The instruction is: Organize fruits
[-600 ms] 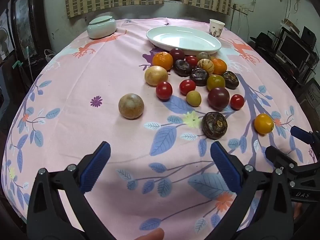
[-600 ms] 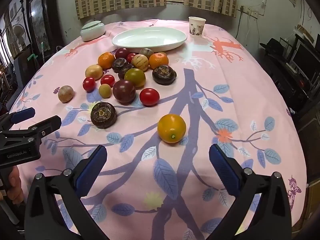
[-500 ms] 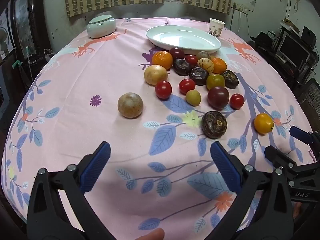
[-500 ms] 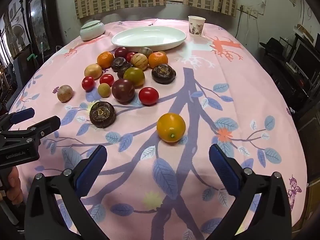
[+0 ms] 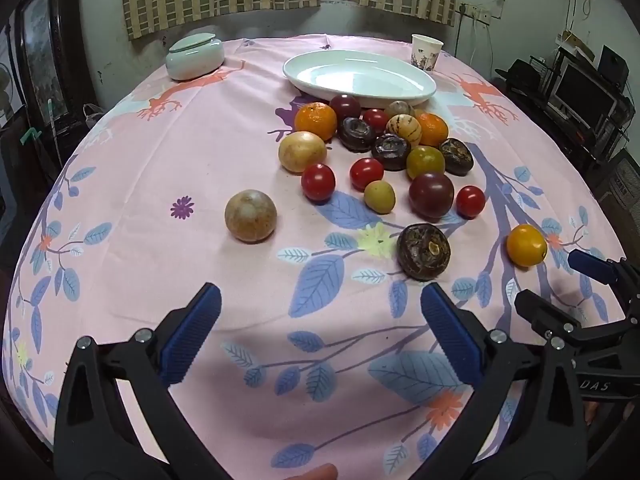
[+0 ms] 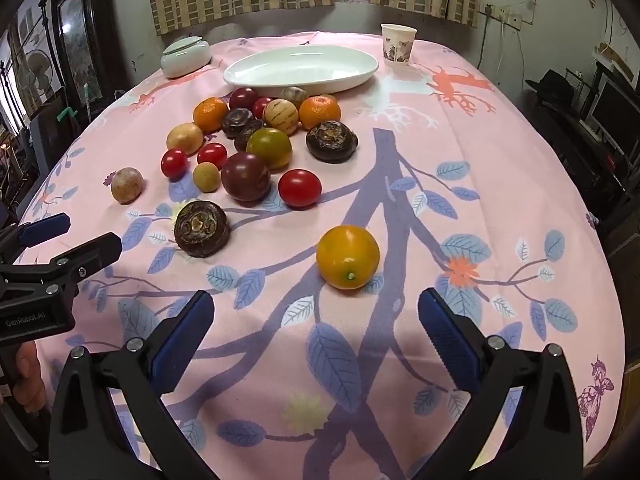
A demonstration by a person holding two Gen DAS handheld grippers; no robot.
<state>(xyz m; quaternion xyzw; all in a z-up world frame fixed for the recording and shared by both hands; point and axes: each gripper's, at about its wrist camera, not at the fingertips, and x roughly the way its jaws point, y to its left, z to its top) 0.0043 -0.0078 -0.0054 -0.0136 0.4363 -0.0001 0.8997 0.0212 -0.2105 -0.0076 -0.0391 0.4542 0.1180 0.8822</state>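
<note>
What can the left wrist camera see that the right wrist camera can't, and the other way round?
Only the left view looks out between the open left gripper, with the open right gripper at its edge. Only the right view shows a purple butterfly print and the hand holding the left gripper. Both show the white oval plate, the paper cup and the loose yellow-orange round fruit.

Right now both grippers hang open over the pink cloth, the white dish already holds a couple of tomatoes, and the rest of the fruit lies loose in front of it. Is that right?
Not quite. The white dish holds nothing: the right wrist view shows its inside bare. The rest stands: the left gripper and right gripper are open over the pink cloth, and all the fruit, tomatoes included, lies loose in front of the dish.
</note>
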